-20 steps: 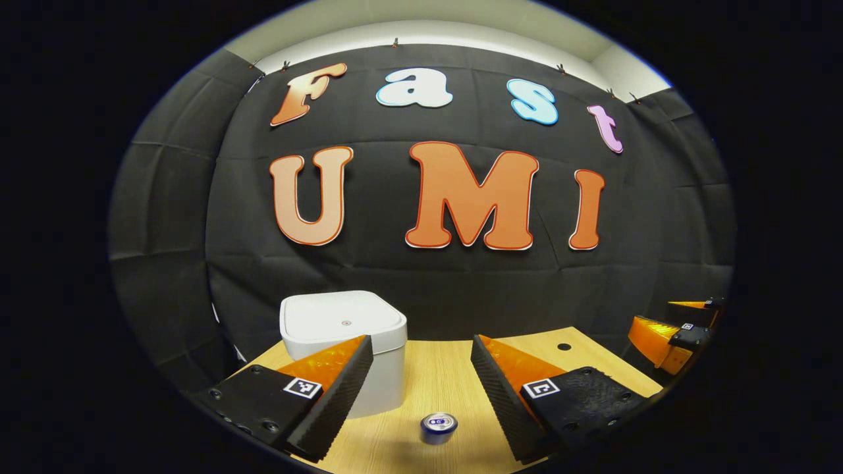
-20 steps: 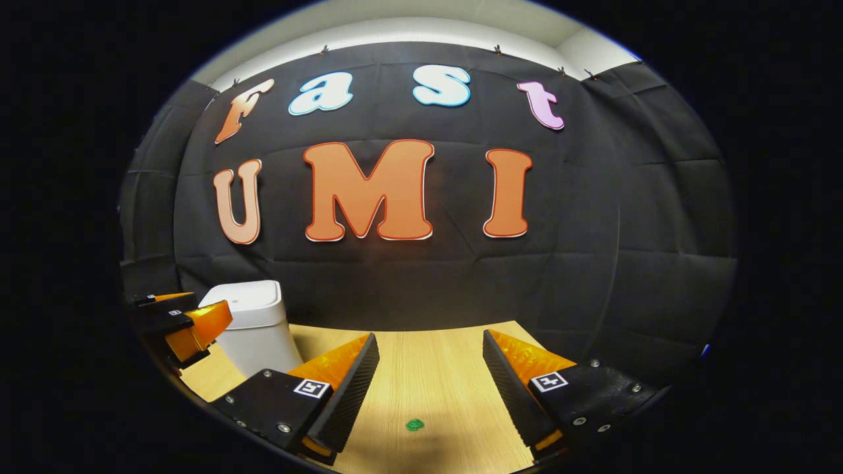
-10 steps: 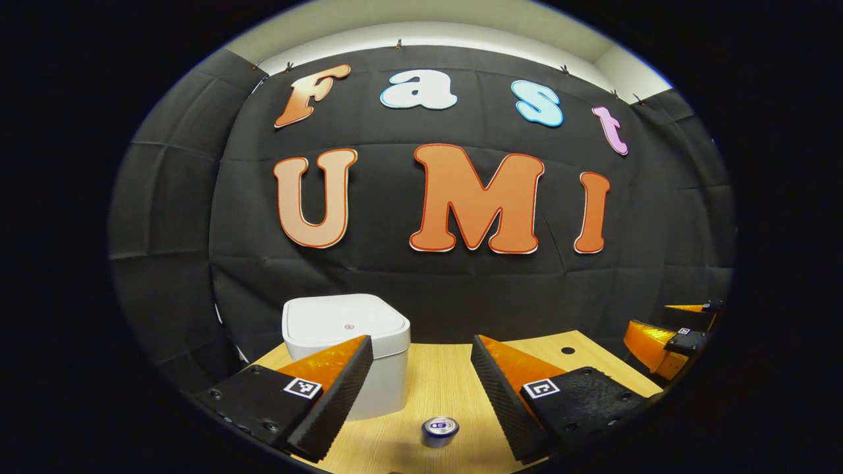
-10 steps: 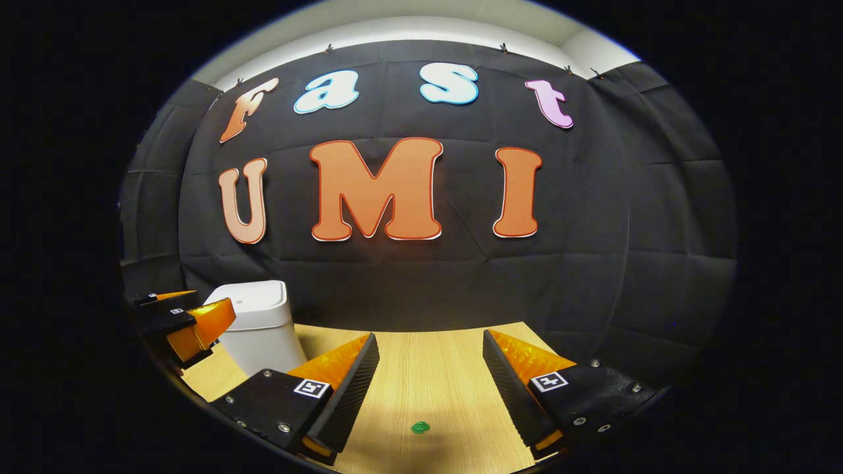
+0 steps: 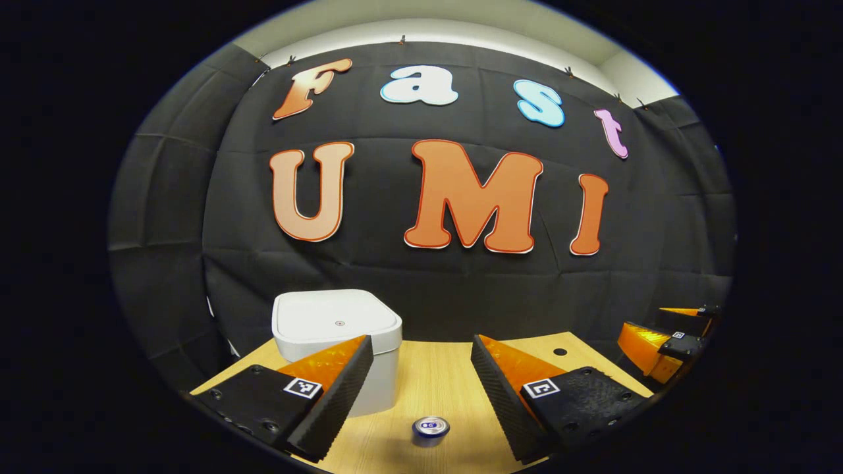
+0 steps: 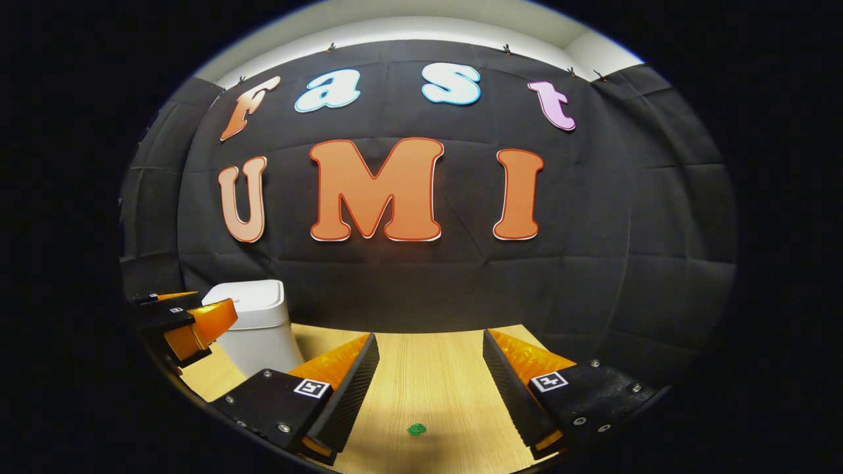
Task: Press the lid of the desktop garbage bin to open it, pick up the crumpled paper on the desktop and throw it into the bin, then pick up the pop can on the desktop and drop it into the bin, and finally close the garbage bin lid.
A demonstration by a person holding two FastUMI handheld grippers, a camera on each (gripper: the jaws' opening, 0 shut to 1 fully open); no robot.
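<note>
A white square bin (image 5: 336, 326) with its lid down stands on the wooden table (image 5: 435, 375), partly behind my left finger. A pop can (image 5: 430, 429) stands upright on the table, low between the fingers of my left gripper (image 5: 421, 342), which is open and empty above it. In the right gripper view the bin (image 6: 253, 322) is at the left, with the left gripper (image 6: 188, 322) in front of it. My right gripper (image 6: 428, 337) is open and empty over the table. A small green crumpled scrap (image 6: 415, 429) lies below it.
The right gripper (image 5: 665, 336) hangs at the far right edge of the left gripper view. A small round hole (image 5: 560, 351) marks the tabletop near the back right. The black cloth wall rises directly behind the table.
The bin and can have slid slightly left in the left gripper view, so that gripper drifted a little right. The right gripper has barely moved. Both stay open.
</note>
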